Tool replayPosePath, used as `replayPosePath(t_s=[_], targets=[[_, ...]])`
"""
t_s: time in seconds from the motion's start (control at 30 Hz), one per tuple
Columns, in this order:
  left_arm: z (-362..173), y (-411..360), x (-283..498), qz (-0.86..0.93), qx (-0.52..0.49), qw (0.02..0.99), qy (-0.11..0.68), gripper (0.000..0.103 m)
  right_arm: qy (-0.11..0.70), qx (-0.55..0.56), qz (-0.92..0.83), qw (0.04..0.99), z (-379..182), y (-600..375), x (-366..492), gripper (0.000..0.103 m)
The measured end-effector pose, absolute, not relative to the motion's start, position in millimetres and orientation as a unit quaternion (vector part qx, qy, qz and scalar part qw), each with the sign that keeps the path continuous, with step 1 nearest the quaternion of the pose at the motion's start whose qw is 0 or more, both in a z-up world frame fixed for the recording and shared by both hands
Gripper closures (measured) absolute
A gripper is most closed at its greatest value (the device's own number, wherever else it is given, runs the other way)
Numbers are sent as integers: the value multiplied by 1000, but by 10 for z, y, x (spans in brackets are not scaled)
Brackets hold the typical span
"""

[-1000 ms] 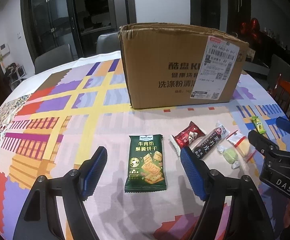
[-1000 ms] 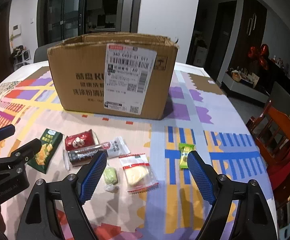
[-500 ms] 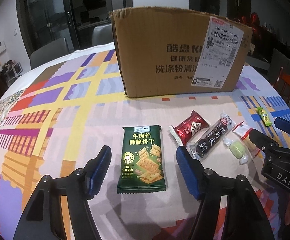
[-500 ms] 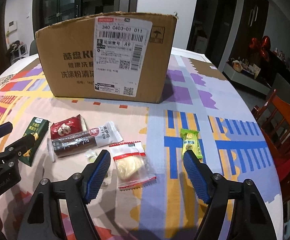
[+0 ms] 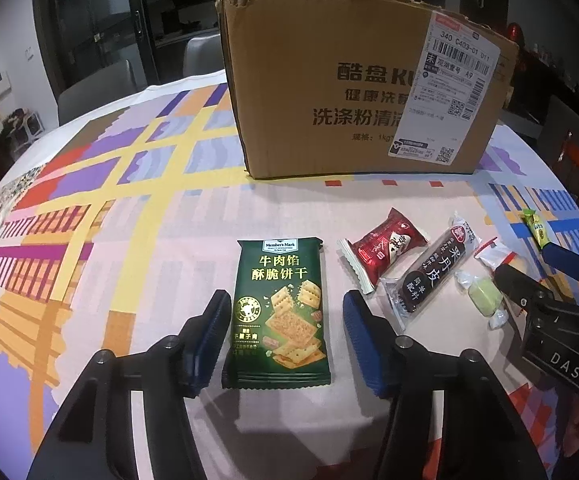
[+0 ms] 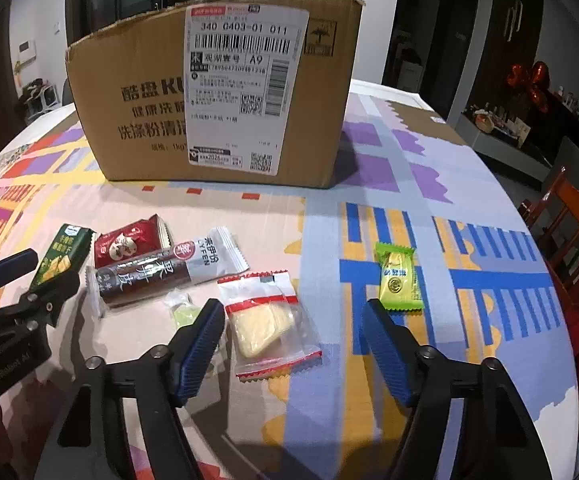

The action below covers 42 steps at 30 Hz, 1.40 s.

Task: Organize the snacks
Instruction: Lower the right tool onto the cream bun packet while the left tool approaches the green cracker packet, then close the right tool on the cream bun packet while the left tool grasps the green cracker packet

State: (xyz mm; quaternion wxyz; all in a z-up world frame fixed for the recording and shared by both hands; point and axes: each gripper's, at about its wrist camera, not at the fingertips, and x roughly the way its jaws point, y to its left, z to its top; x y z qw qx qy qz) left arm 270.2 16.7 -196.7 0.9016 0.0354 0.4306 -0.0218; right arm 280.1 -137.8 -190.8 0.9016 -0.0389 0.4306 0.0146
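Note:
A row of snacks lies on the patterned tablecloth in front of a cardboard box (image 5: 361, 92) (image 6: 217, 96). My left gripper (image 5: 285, 336) is open and low, its fingers on either side of the green cracker pack (image 5: 279, 312). To its right lie a red packet (image 5: 383, 248), a dark bar (image 5: 433, 276) and a small green candy (image 5: 483, 300). My right gripper (image 6: 293, 344) is open, straddling a clear red-edged packet of yellow pieces (image 6: 267, 324). A lime-green packet (image 6: 397, 282) lies by its right finger.
The box stands at the back of the round table (image 6: 469, 184), its top open. An orange wooden chair (image 6: 573, 236) stands off the right edge. Each gripper shows at the edge of the other's view.
Both grippers have moved forward and down toward the snacks. The left now flanks the green cracker pack; the right now flanks the clear packet. Nothing has been gripped.

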Motion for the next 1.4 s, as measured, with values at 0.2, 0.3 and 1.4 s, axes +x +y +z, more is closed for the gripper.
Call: replayPosePath(t_s=[0.2, 0.3, 1.4], targets=[[-1997, 167, 2709, -21, 41, 901, 432, 51, 438, -31, 18, 898, -1964, -1378, 2811, 35], [-2005, 172, 2712, -20, 42, 901, 431, 52, 438, -29, 19, 898, -1973, -1366, 2815, 35], [-1947, 163, 2663, -20, 39, 908, 416, 62, 423, -20, 41, 905, -1929, -1340, 2765, 68]])
